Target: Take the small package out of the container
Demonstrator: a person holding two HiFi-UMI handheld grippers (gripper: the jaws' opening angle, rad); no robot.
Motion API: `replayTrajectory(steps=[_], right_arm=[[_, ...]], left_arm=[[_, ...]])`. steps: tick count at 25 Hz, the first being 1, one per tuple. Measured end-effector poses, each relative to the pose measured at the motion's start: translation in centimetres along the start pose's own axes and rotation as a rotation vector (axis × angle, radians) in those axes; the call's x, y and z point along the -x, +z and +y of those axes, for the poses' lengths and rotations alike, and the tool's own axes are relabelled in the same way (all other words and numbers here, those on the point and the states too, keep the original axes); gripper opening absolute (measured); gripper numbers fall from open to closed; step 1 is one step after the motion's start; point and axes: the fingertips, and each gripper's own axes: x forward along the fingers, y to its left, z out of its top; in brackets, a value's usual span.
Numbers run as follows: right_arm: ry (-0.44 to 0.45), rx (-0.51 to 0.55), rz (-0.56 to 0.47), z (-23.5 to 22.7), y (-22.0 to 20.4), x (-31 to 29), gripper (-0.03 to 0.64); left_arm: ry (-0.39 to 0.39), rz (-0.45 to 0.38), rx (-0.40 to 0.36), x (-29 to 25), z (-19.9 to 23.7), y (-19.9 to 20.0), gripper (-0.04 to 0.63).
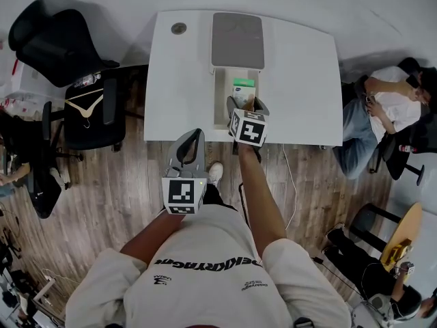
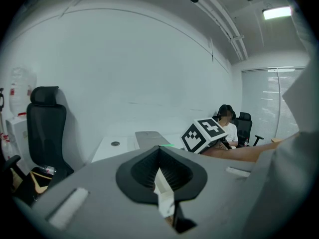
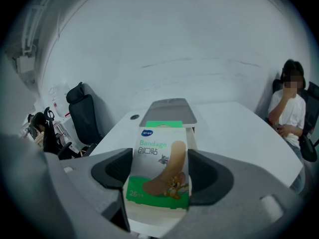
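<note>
- The right gripper (image 1: 246, 103) is clamped on the small package (image 3: 159, 158), a white and green box of bandages. Its two jaws press against the box's left and right sides.
- The package stands upright in that grip, its printed face turned toward the gripper's camera.
- In the head view the package sits over the open near half of the container (image 1: 220, 101), a white bin near the middle of the table (image 1: 300, 80).
- It looks lifted clear of the bin's floor. Whether its lower edge is above the rim I cannot tell.
- By my reading the grasp is made and the lift is under way. What is left is to carry the package clear of the walls and put it down on the bare tabletop.
- The left gripper (image 2: 160, 176) takes no part in this. It hangs off the near edge of the table, above the floor, with its jaws pressed together on nothing.
- The container's grey lid (image 1: 237, 39) lies at the bin's far end.
- The tabletop is white and smooth, with a round cable port (image 1: 179, 28) at the far left.
- The room has a wood-plank floor (image 1: 102, 197) and a plain white wall beyond the table.
- Black office chairs (image 1: 54, 39) stand to the left, and a seated person (image 1: 389, 108) is at the right.
</note>
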Motion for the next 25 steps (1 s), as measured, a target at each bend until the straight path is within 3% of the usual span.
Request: replayTrajectory(steps=[25], right_arm=[[0.019, 0.039, -0.229, 2.8, 2.4, 12.2, 0.344]], left_arm=[[-0.037, -0.088, -0.007, 5.2, -1.8, 2.5, 0.003]])
